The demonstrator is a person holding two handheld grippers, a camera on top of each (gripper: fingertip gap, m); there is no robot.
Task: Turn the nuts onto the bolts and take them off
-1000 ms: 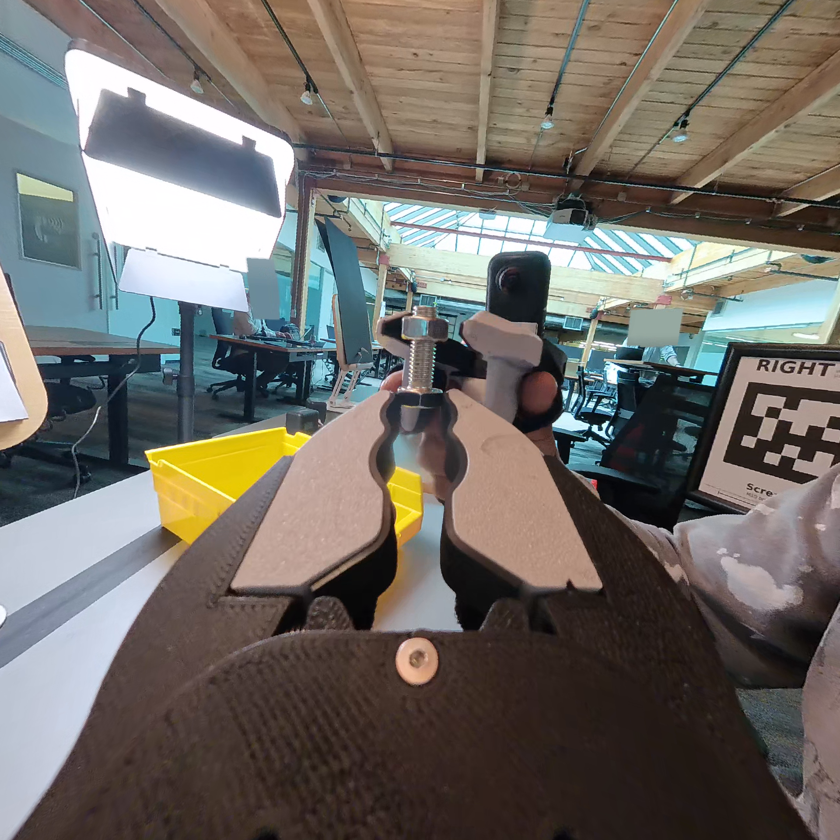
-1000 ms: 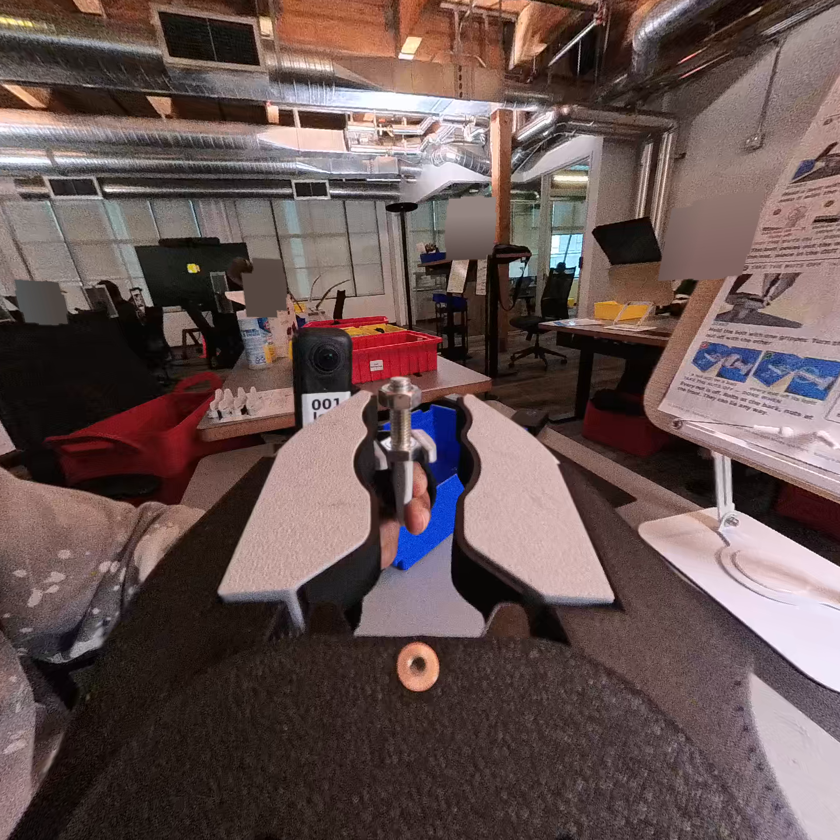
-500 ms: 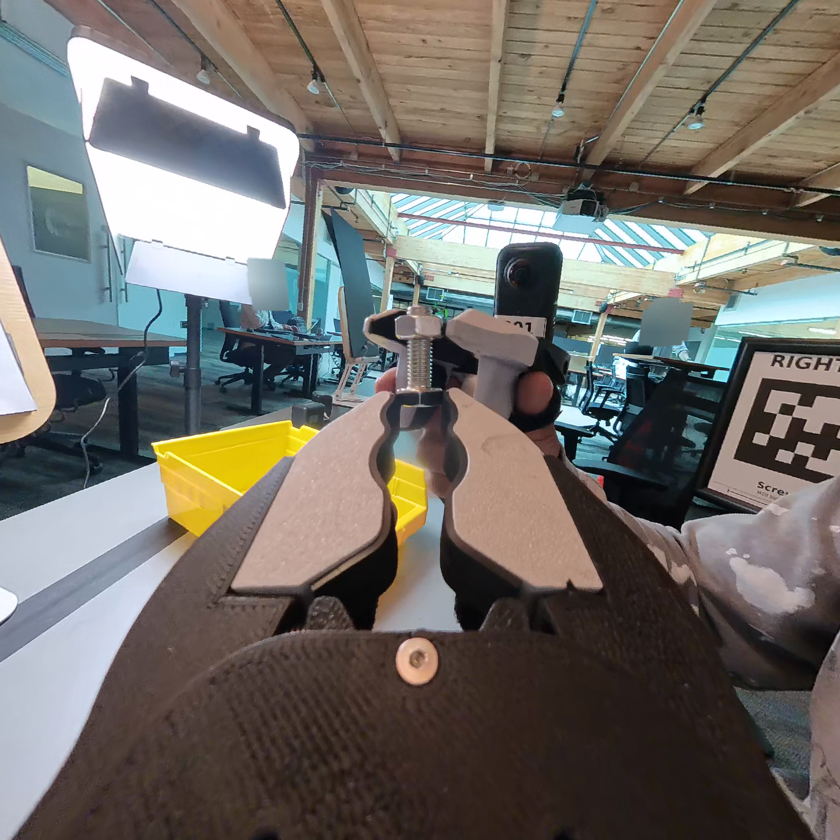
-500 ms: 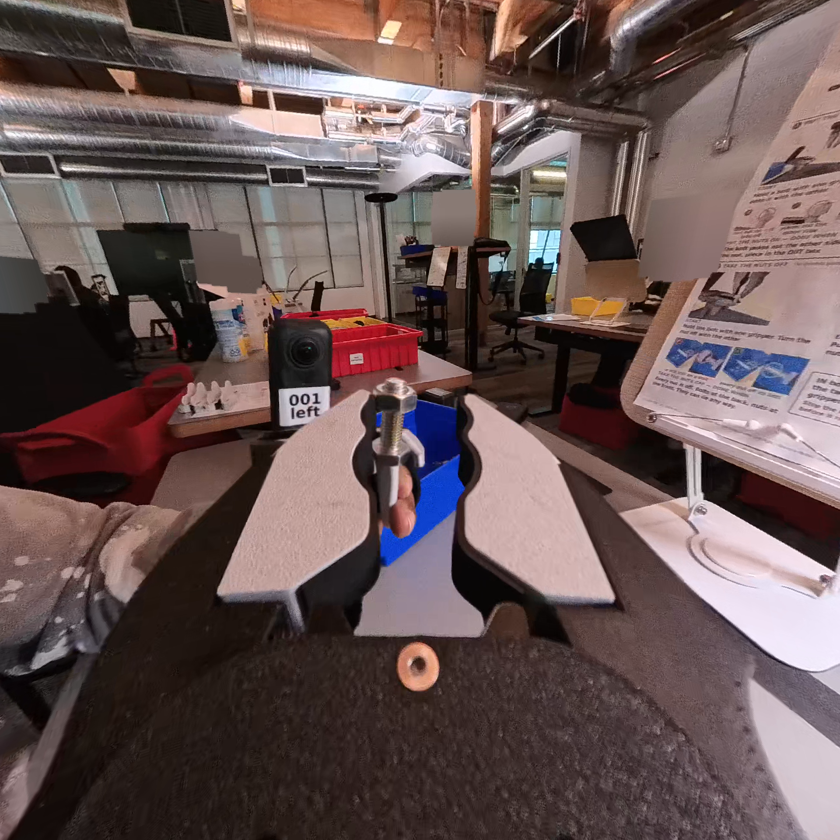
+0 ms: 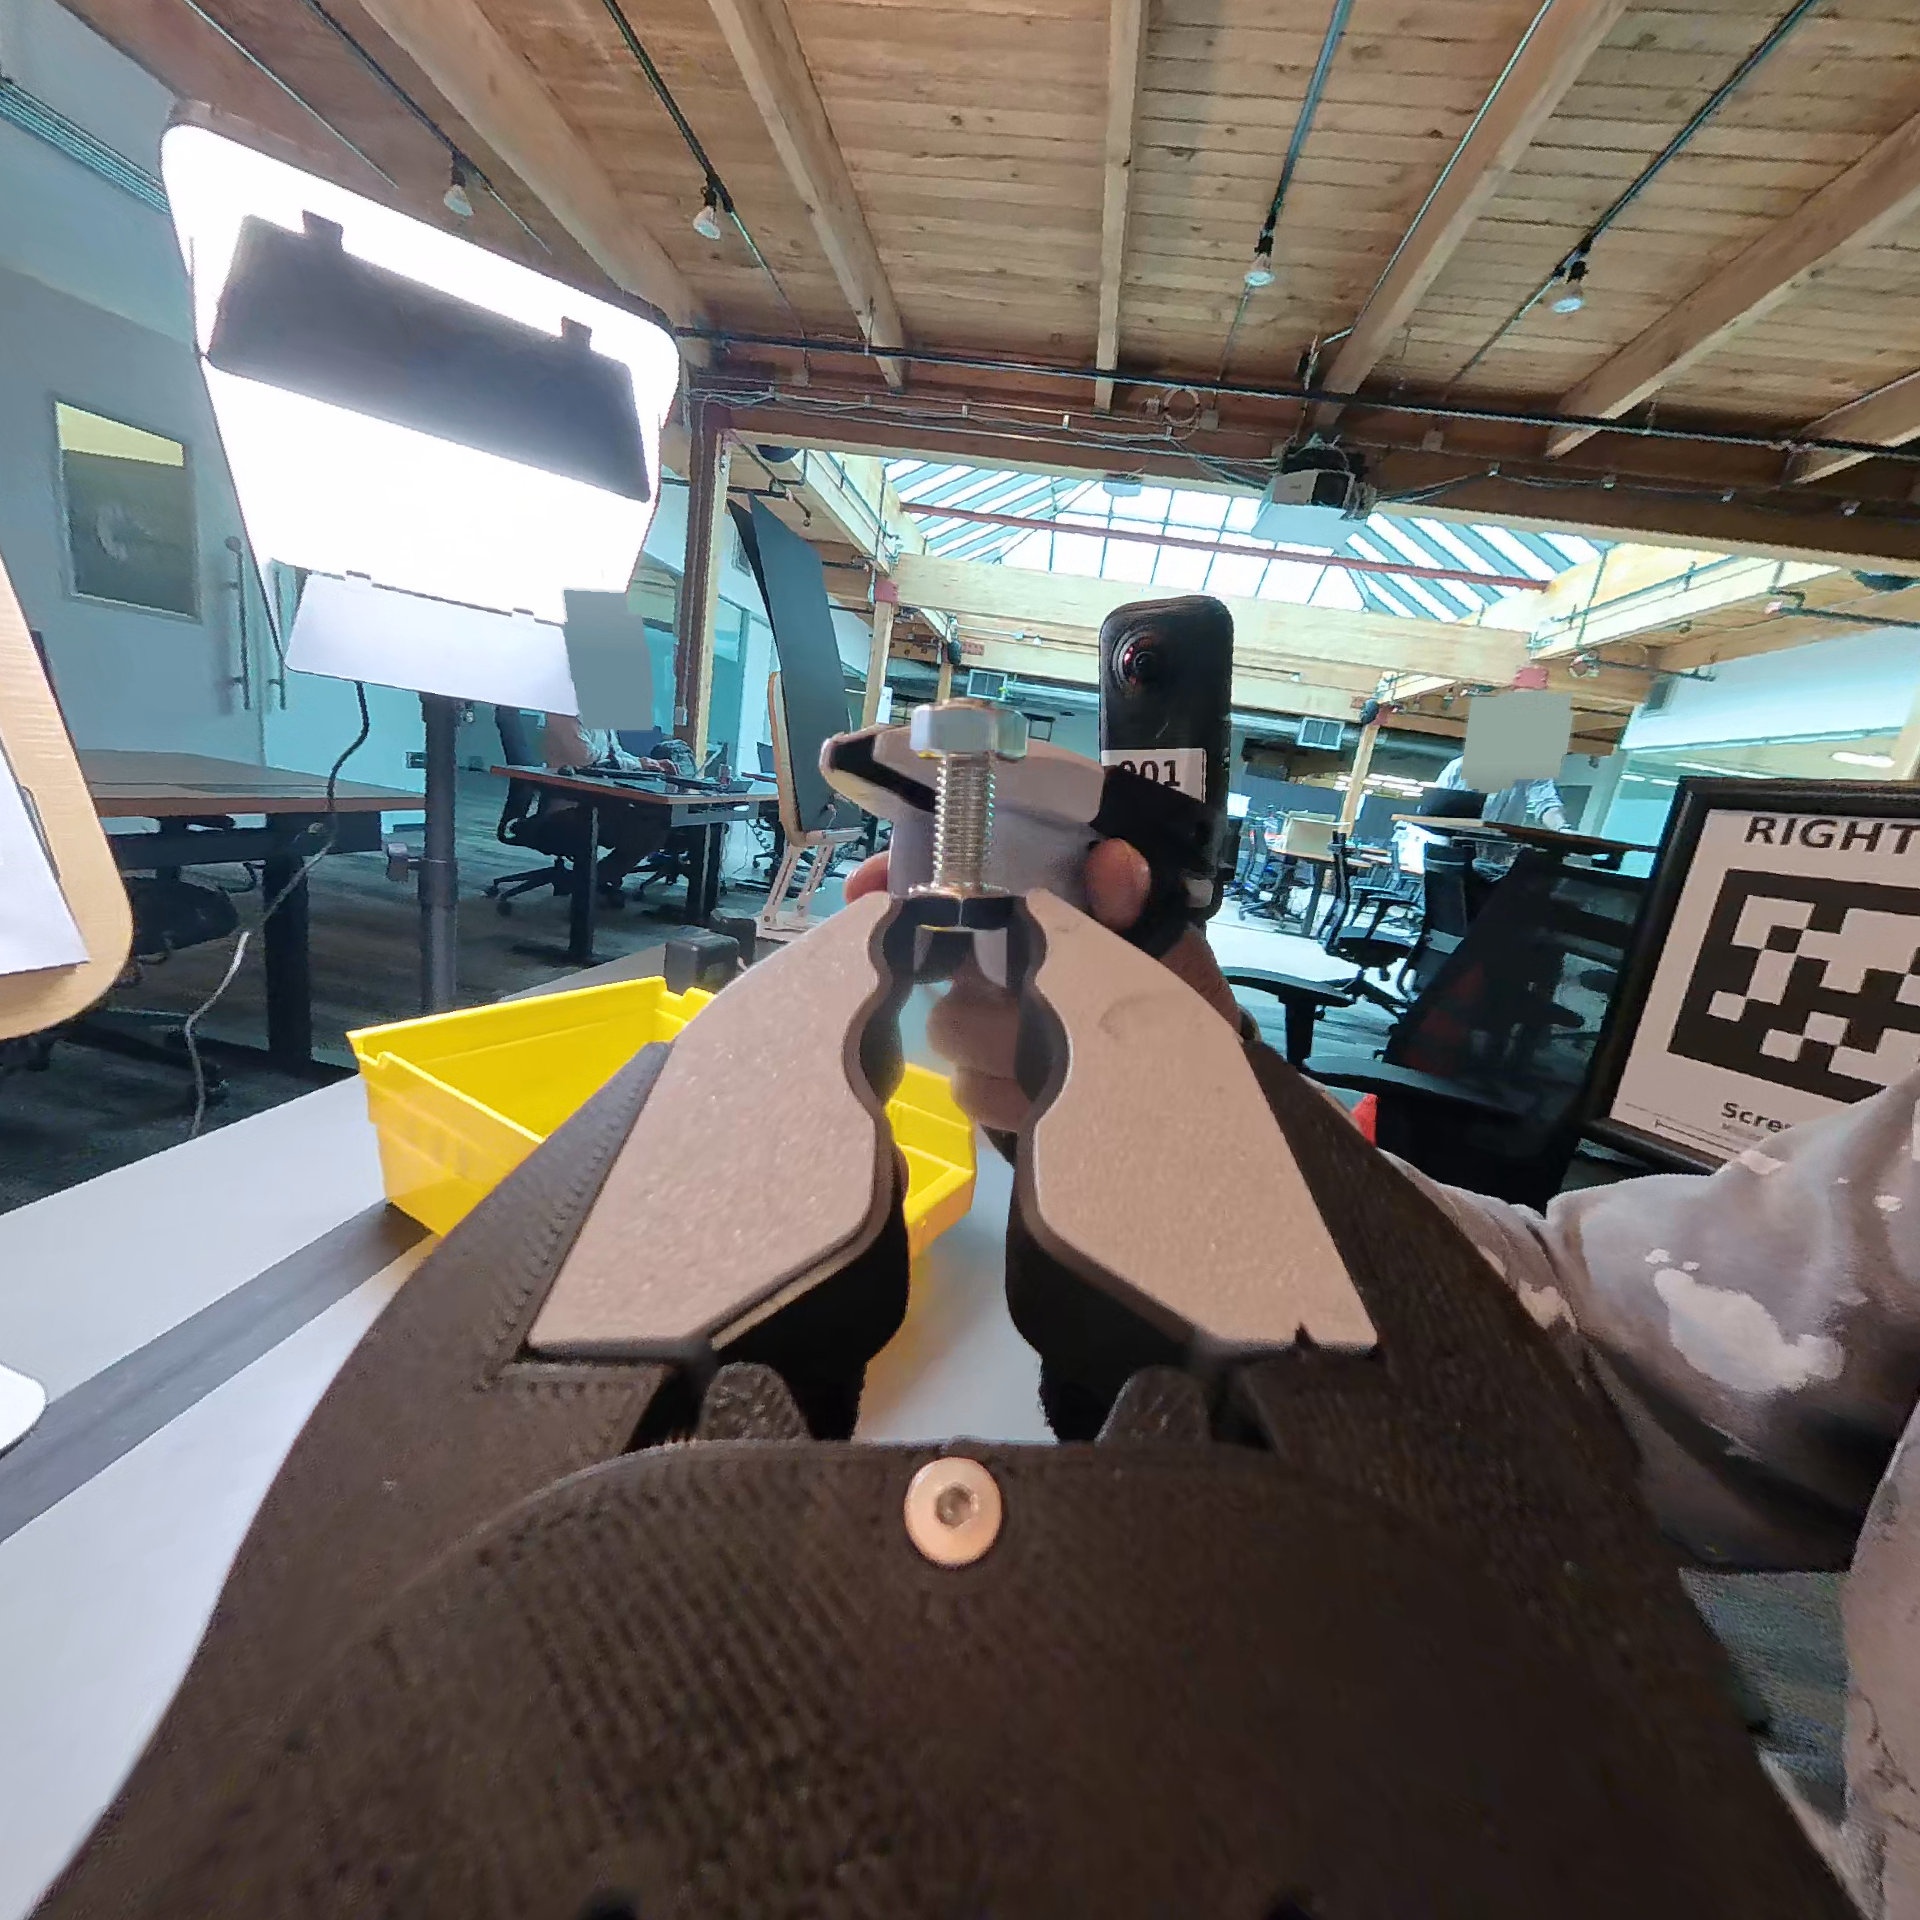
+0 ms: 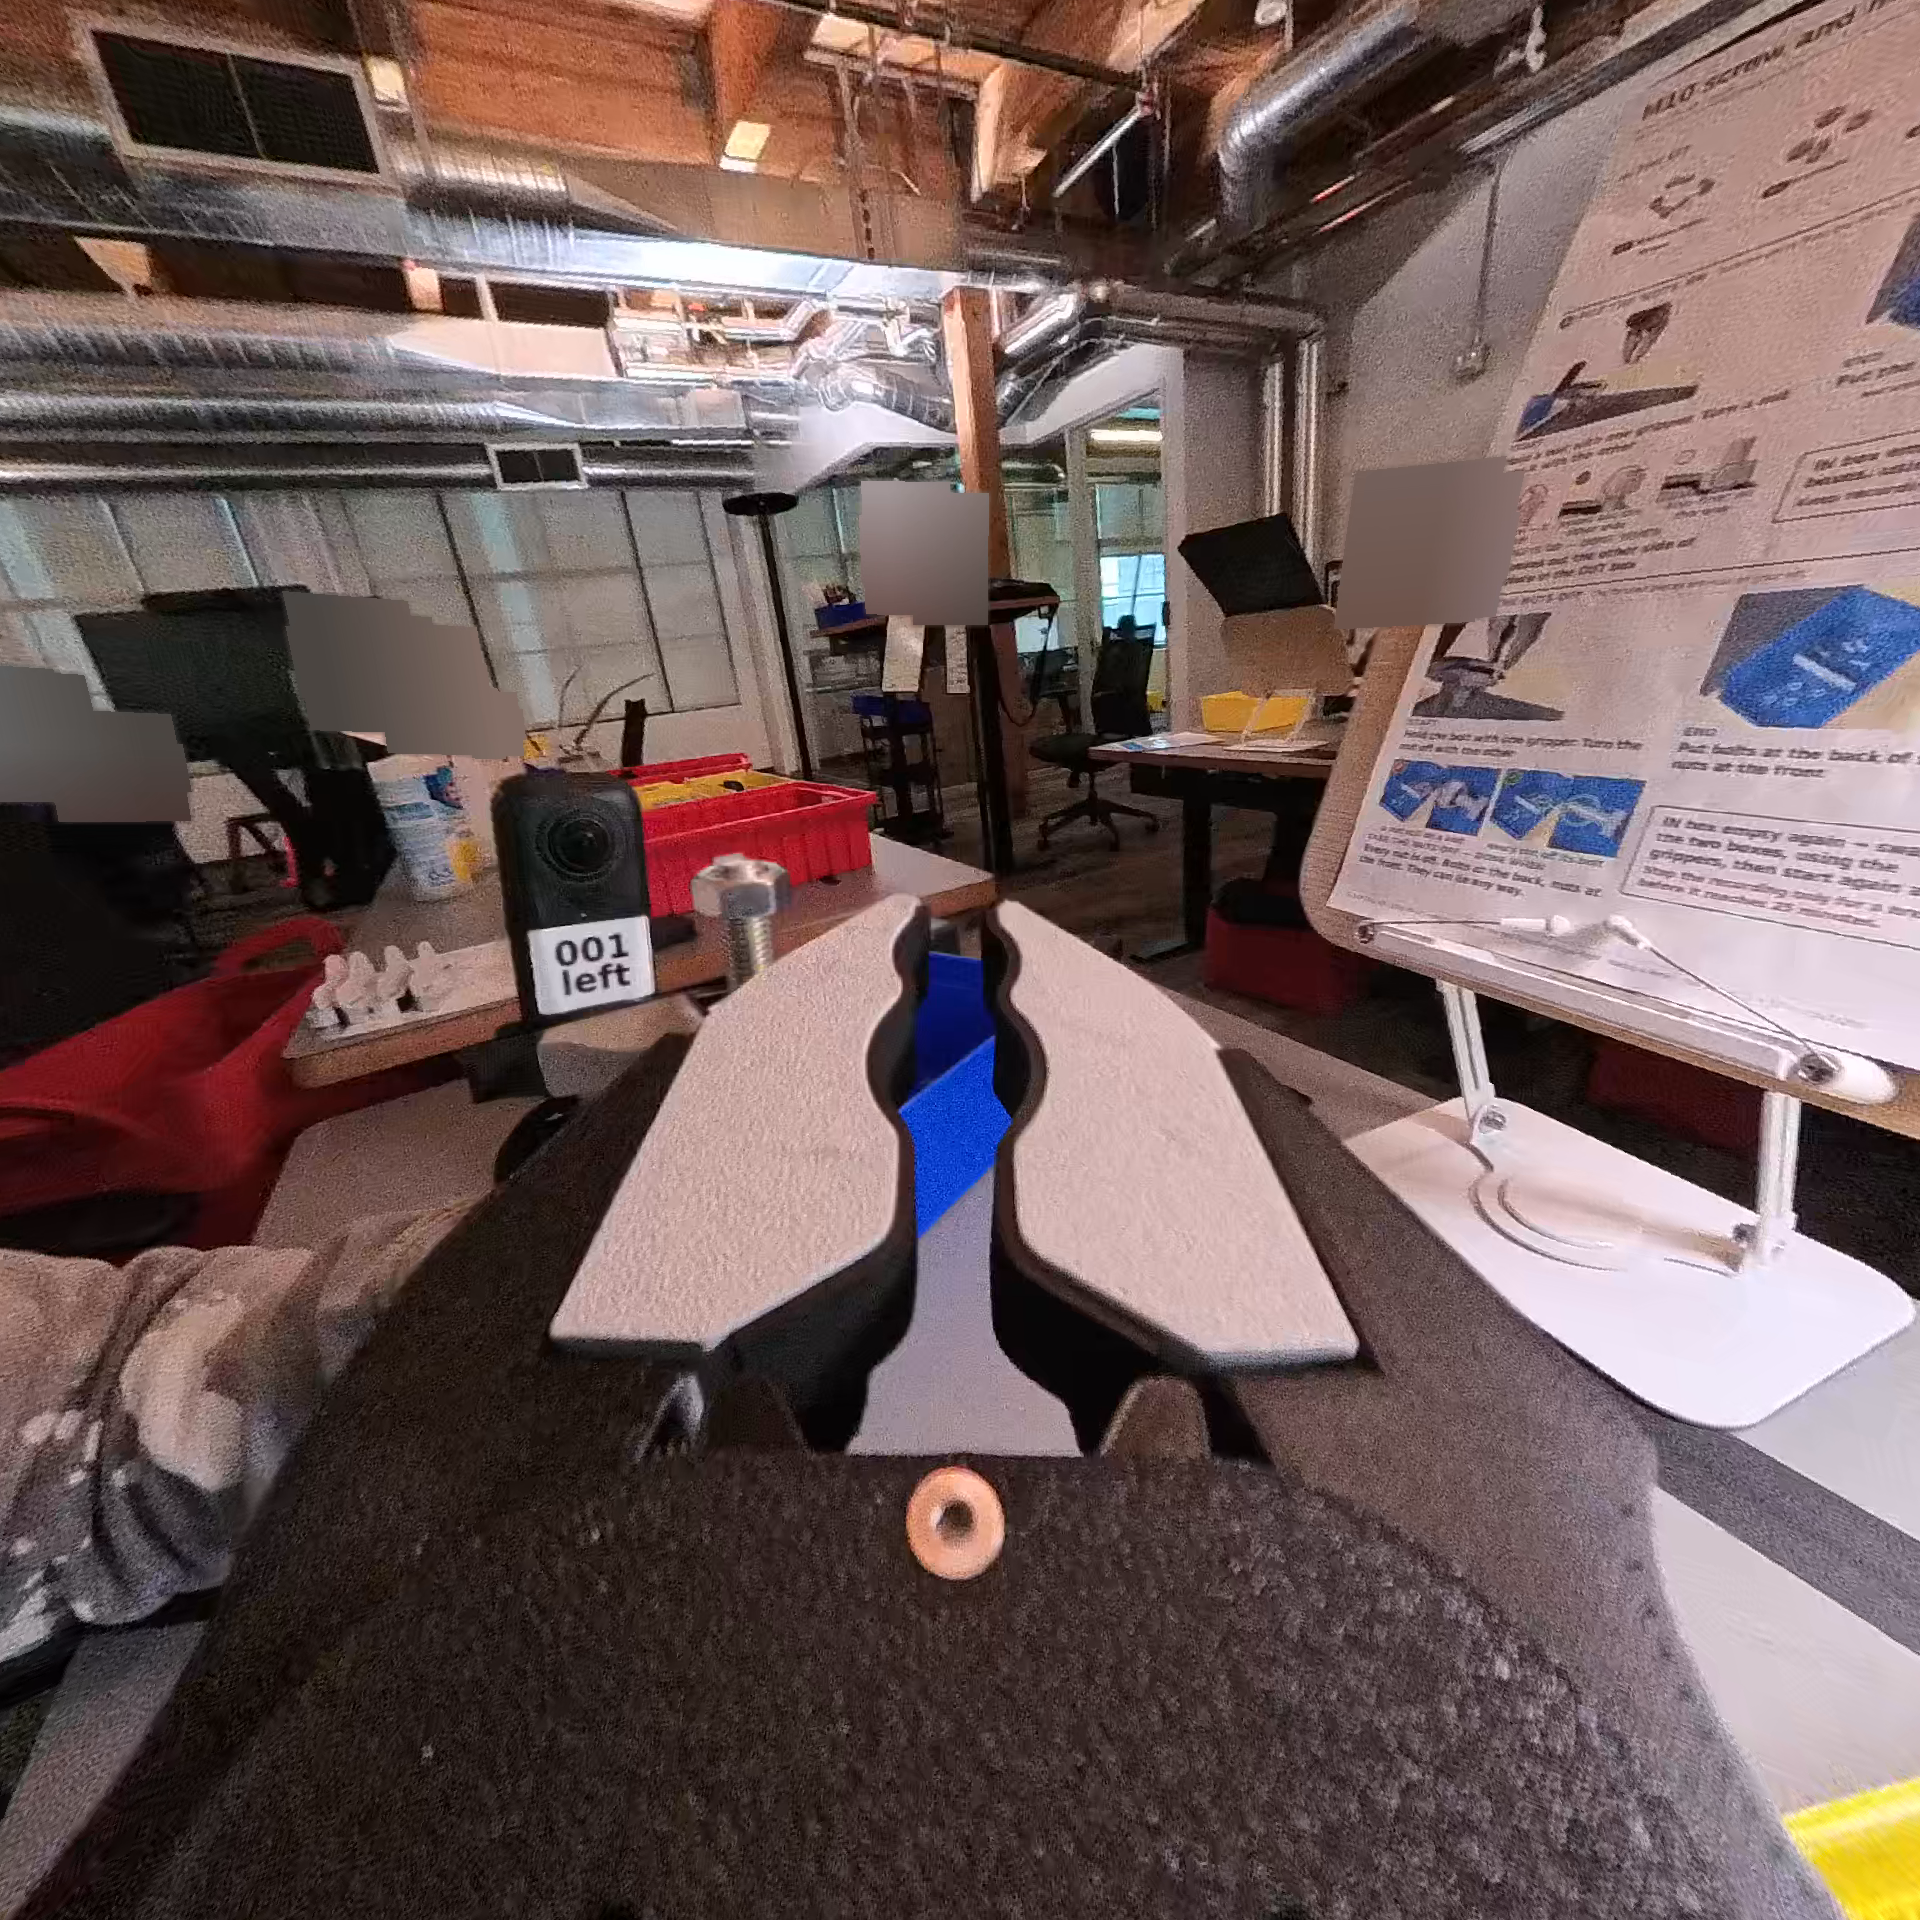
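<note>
Left gripper point(image 5: 954, 920): pinches the bolt's head at its tips, middle of the frame.
Bolt point(image 5: 954, 821): stands straight up above the tips.
Nut point(image 5: 954, 729): sits at the bolt's top.
Right gripper point(image 6: 954, 925): fingers nearly pressed together, nothing between them; the bolt shows just left of its tips.
Yellow bin point(image 5: 520, 1081): on the table, lower left.

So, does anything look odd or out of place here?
Yes: the right tongs are shut on nothing; the nut on the bolt stands just left of them, outside the grip.
</note>
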